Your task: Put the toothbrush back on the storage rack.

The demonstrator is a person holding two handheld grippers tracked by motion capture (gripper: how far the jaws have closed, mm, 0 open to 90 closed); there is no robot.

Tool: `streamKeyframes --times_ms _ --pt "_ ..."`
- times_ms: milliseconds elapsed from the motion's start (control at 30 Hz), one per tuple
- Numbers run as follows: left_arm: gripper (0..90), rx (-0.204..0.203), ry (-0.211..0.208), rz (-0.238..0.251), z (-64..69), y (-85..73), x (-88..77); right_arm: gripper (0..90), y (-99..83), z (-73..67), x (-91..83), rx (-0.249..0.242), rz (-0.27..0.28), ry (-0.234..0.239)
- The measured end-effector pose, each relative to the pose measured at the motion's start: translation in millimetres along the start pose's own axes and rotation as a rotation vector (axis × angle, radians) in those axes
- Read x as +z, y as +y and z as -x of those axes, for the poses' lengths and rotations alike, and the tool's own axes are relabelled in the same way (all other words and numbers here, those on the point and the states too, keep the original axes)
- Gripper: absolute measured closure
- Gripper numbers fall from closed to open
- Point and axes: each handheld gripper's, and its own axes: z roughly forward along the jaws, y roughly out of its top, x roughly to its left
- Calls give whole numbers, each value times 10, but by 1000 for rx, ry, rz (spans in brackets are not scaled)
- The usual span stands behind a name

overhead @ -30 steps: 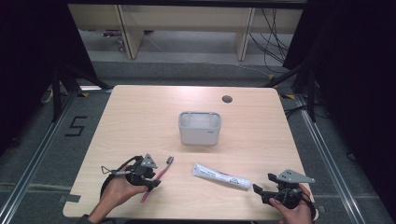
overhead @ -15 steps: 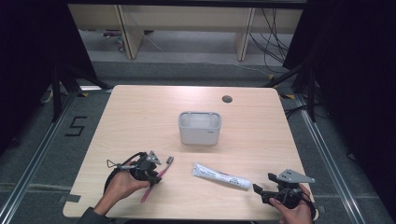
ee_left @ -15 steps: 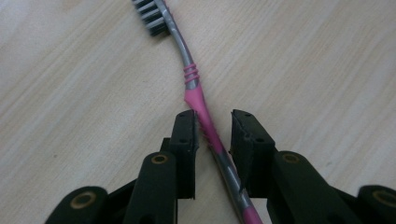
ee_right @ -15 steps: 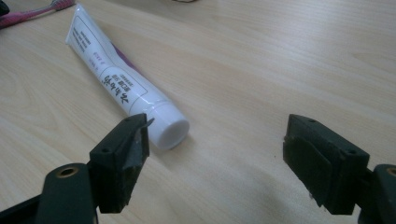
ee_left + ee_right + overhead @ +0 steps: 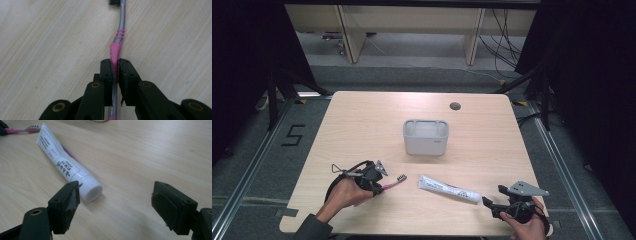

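**Toothbrush clamped, toothpaste waiting**

Near the table's (image 5: 362,115) front-left corner: left hand-held gripper (image 5: 115,71) closed on the pink toothbrush (image 5: 115,50) at mid-handle, bristle end pointing away, probably for a balanced carry. Near the front edge, right of middle: toothpaste tube (image 5: 65,165) flat, cap toward the right hand-held gripper (image 5: 115,202), wide open just short of it, holding nothing. At the centre: grey bin (image 5: 425,136), a likely destination.
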Motion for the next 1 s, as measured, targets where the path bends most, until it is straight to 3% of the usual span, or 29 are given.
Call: streamKeyframes --times_ms 300,367,667,700,833,967,1000 --pt "814 37 6 -64 12 93 8 237 1 -10 6 7 -8 4" --pt "814 39 9 -68 17 100 10 237 4 16 17 -35 1 -4" --pt "812 60 17 -129 37 176 20 237 8 15 9 -28 3 -2" --pt "812 61 18 -132 39 184 24 237 2 0 10 -7 -2 -1" --pt "816 72 24 -151 53 212 30 237 9 16 5 -33 -1 -4" --pt "819 86 30 -172 61 239 34 237 1 6 11 -14 -6 2" --pt "820 91 31 -181 69 249 35 237 7 21 11 -37 5 -11"
